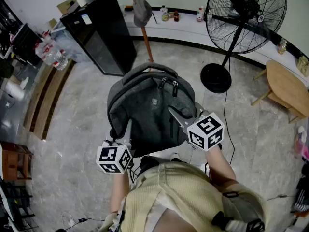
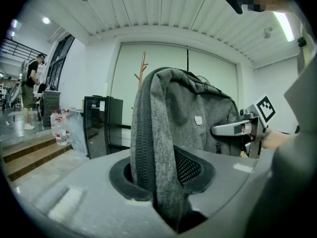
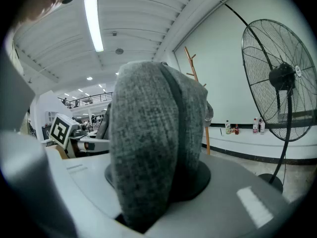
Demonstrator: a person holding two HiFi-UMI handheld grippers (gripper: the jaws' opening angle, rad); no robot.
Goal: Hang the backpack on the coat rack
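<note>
at the upper left of the head view a black cabinet stands clear of the route. lower left of centre, the left tool is clenched on the backpack; its own view shows a fold of grey fabric with the zip edge pinched between the jaws. the backpack hangs mid-frame, off the floor, its top handle facing away from the person. that probably keeps the handle free to go over a peg. straight beyond it, at top centre, stands the coat rack with a cap already on it, well apart from the bag. right of centre, the right tool grasps the bag's other side, so the load is shared and kept level. a fan stands at the upper right.
</note>
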